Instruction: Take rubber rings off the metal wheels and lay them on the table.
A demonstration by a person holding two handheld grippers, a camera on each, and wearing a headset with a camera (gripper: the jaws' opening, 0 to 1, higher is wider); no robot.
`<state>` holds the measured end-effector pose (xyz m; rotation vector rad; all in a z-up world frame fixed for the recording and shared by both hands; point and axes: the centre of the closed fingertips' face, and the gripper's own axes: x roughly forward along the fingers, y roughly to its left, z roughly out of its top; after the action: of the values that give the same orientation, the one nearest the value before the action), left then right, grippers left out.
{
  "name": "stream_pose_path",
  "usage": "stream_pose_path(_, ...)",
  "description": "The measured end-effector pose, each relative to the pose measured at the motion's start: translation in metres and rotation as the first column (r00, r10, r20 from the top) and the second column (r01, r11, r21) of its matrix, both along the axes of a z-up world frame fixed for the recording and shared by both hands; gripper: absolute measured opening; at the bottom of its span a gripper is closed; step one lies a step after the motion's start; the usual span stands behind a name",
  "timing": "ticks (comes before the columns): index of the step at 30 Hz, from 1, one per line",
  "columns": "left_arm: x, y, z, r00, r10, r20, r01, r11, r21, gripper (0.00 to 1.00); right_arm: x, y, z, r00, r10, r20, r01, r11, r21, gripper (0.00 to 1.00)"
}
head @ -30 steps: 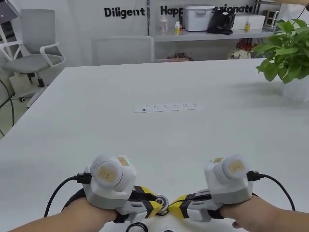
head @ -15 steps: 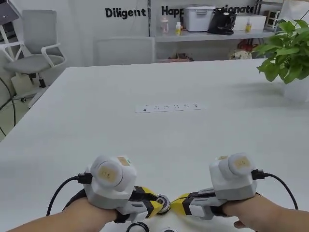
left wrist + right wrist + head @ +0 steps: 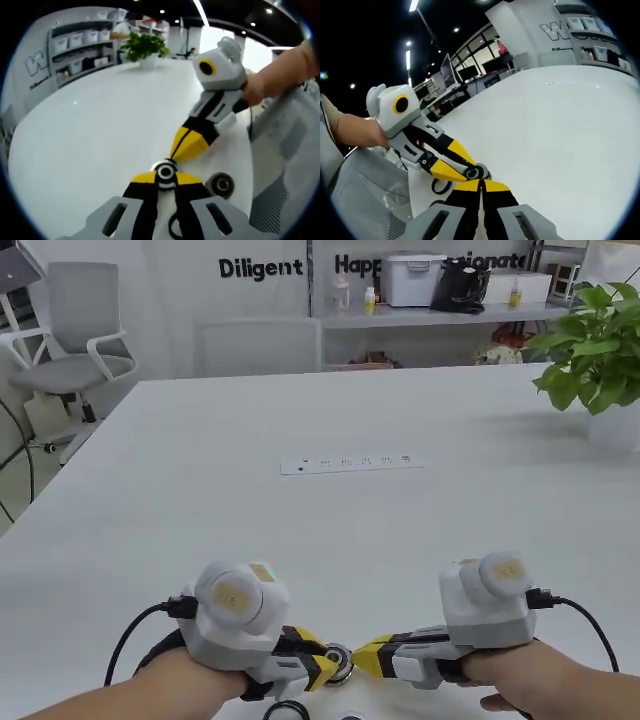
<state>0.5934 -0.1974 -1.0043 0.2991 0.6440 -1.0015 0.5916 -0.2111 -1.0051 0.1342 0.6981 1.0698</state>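
- Yellow-tipped jaws of the left gripper (image 3: 320,667) are clamped on a small wheel (image 3: 165,171), which sits right at their tips and is held just above the table (image 3: 300,540).
- The wheel faces the left gripper view end-on, with a dark band around a pale centre.
- The right gripper (image 3: 481,186) points straight at the left one. Its jaws are pressed together, and their tips touch the rim of the held wheel.
- Whether those tips pinch any rubber on the rim cannot be told.
- A second wheel (image 3: 220,184) lies flat on the table, just beside the left gripper's jaws and below the right gripper.
- A loose black rubber ring (image 3: 285,703) lies on the table under the left gripper, close to the person's side.
- Both grippers are low over the near edge of the table, tip to tip.
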Motion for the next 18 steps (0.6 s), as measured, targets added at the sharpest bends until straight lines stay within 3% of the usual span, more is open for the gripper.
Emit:
stream_pose_path(11, -0.0011, -0.0012, -0.0002, 1.000, -0.010, 0.016, 0.010, 1.000, 0.029, 0.12, -0.0066, 0.0038, 0.0010, 0.999, 0.031, -0.012, -0.031, 1.000, 0.003, 0.00)
stream_pose_path(18, -0.0009, -0.0010, 0.0001, 1.000, -0.007, 0.021, 0.007, 0.999, 0.031, 0.12, -0.0062, 0.0049, 0.0025, 0.999, 0.009, -0.054, -0.007, 0.999, 0.038, 0.00)
